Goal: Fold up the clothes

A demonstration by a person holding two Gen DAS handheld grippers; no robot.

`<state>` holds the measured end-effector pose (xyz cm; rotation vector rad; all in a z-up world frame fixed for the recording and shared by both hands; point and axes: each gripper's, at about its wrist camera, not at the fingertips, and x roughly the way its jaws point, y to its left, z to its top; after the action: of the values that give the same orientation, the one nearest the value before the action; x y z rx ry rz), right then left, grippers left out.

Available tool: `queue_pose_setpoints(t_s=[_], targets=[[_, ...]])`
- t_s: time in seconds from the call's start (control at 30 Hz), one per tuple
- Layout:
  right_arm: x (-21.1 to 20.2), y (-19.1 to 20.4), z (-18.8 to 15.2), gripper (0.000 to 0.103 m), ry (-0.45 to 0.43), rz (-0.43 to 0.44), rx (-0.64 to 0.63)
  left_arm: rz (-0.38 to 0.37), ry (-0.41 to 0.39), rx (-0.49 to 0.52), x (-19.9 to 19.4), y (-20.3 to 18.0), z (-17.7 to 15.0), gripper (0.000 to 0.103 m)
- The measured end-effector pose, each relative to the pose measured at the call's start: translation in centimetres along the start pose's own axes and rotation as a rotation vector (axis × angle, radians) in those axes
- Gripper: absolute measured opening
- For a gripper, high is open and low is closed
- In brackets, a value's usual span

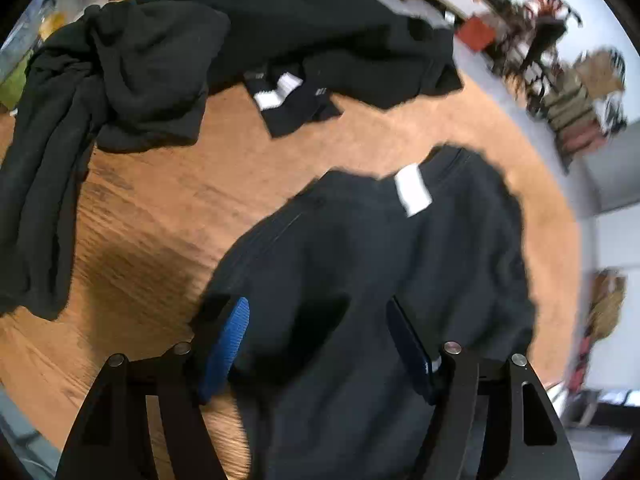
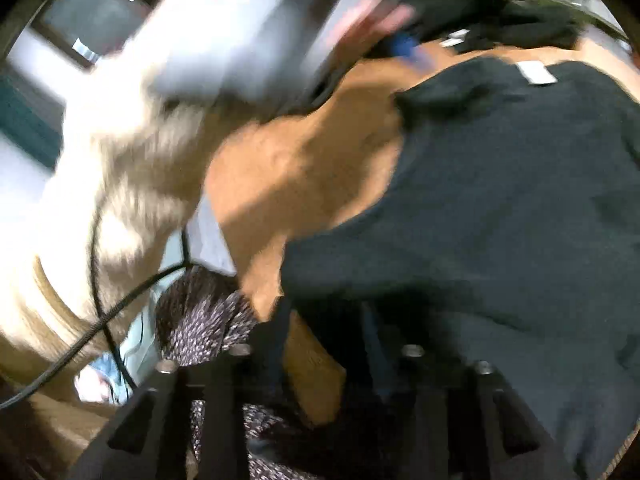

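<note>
A dark navy garment (image 1: pixel 360 280) with a white neck label (image 1: pixel 412 194) lies bunched on the wooden table (image 1: pixel 160 216). My left gripper (image 1: pixel 320 324) hangs just above it, open, its blue pads (image 1: pixel 228 344) wide apart with cloth below them and nothing pinched. In the blurred right wrist view the same garment (image 2: pixel 500 220) fills the right side. My right gripper (image 2: pixel 324 328) is at its near left edge, the fingers apart, with the cloth's edge and a strip of bare table between them. The left gripper's blue pads (image 2: pixel 404 46) show far off, held in a hand.
A heap of black clothes (image 1: pixel 120 80) covers the table's far left. Small folded black pieces with white labels (image 1: pixel 296 100) lie beside it. A person's light sleeve (image 2: pixel 224 40), beige trousers (image 2: pixel 120 184), a black cable (image 2: pixel 100 320) and patterned fabric (image 2: pixel 200 312) crowd the table's near edge.
</note>
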<state>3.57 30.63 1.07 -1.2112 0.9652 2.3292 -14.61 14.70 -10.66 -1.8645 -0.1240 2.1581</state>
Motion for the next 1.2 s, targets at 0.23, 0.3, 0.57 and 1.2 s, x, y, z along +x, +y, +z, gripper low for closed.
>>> queue_pose_setpoints(t_s=[0.23,0.3,0.57,1.2], targets=[[-8.2,-11.6,4.4,0.067,-0.203,-0.322,0.275,-0.047,-0.011,-0.045,0.7,2.1,1.0,0.072],[-7.8,-13.3,6.0,0.067,-0.182,-0.358,0.294,-0.053,-0.012,-0.019,1.3,1.7,1.3,0.070],[-1.1,-12.5,8.0,0.049,0.014,-0.410,0.228,0.051,0.007,0.132,2.1,-0.3,-0.4,0.006],[-5.5,-1.9,-6.4,0.058,0.203,-0.389,-0.005,0.078,0.173,0.320,-2.8,3.2,-9.8,0.044]])
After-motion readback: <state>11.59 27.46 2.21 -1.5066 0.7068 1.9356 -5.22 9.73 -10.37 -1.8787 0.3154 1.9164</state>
